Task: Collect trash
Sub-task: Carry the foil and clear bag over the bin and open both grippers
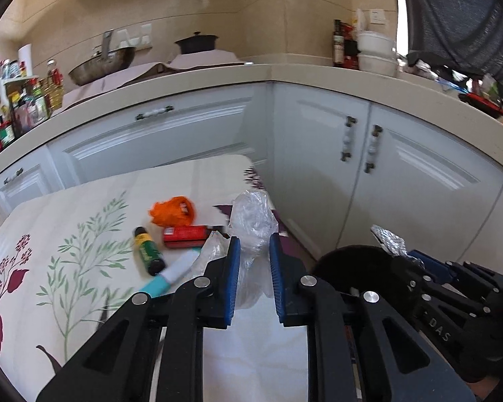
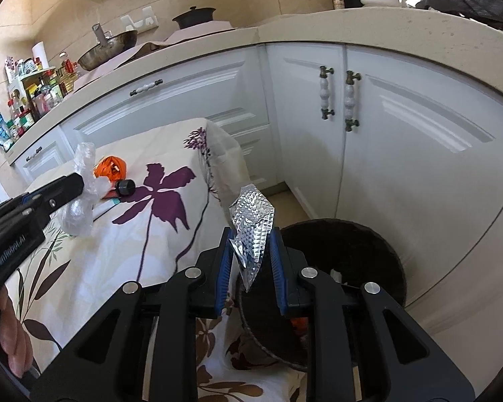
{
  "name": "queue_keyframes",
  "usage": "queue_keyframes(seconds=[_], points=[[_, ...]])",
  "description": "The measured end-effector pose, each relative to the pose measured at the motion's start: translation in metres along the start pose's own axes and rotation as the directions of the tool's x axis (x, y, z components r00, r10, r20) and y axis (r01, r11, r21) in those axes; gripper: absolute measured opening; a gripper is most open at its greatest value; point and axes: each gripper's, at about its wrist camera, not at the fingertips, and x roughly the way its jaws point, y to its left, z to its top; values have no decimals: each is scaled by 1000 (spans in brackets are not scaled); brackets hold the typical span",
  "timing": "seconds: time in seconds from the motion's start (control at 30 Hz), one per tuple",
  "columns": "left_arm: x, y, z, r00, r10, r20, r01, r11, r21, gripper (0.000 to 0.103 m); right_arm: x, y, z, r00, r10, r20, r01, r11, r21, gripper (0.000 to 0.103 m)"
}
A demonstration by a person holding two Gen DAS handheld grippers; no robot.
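My left gripper [image 1: 255,246] is shut on a crumpled clear plastic bag [image 1: 253,217], which hangs above the floral tablecloth [image 1: 84,234]. In the right wrist view the same left gripper [image 2: 78,182] holds that bag [image 2: 78,207] at the left. My right gripper [image 2: 251,239] is shut on a piece of silver embossed foil [image 2: 253,221], just over the near rim of a round black bin [image 2: 348,254] on the floor. In the left wrist view the right gripper [image 1: 409,254] with the foil [image 1: 387,239] sits beside the bin [image 1: 348,264].
An orange wrapper [image 1: 172,212], a red box [image 1: 184,236], a green bottle [image 1: 147,254] and a white and teal tube [image 1: 171,274] lie on the cloth. White cabinet doors [image 2: 318,134] stand behind the bin. A hand [image 2: 13,341] shows at lower left.
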Motion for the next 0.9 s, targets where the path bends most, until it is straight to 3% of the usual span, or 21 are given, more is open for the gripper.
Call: queue_keyframes(seconds=[0.47, 0.9], points=[[11, -53, -5, 999, -45, -15, 46, 998, 46, 19, -24, -44, -7, 997, -76, 31, 74, 996, 55, 22], [25, -89, -8, 997, -71, -38, 74, 994, 85, 19, -20, -79, -13, 992, -124, 26, 120, 986, 114, 22]])
